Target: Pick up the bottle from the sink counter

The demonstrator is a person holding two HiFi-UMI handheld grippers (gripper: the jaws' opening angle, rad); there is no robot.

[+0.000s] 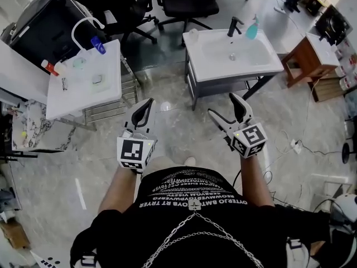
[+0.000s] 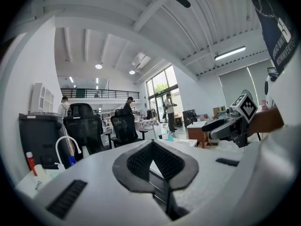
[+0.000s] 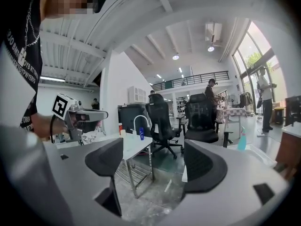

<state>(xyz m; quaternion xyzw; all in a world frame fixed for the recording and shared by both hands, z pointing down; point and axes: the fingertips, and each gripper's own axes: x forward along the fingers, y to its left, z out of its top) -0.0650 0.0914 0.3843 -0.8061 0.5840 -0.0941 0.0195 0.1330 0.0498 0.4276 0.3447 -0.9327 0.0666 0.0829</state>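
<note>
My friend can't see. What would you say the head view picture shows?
A person stands holding two empty grippers, the left gripper shut and the right gripper open, above a marble floor. Ahead sits a white sink counter with a teal bottle beside its black faucet.

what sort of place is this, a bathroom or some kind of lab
Likely an open office-style test hall, not a bathroom: a freestanding sink unit stands on a stone-look floor near black office chairs, with a railed mezzanine behind.

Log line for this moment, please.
stage: before reach | left gripper: shut, empty | right gripper: open, empty | teal bottle: on sink counter, untouched
</note>
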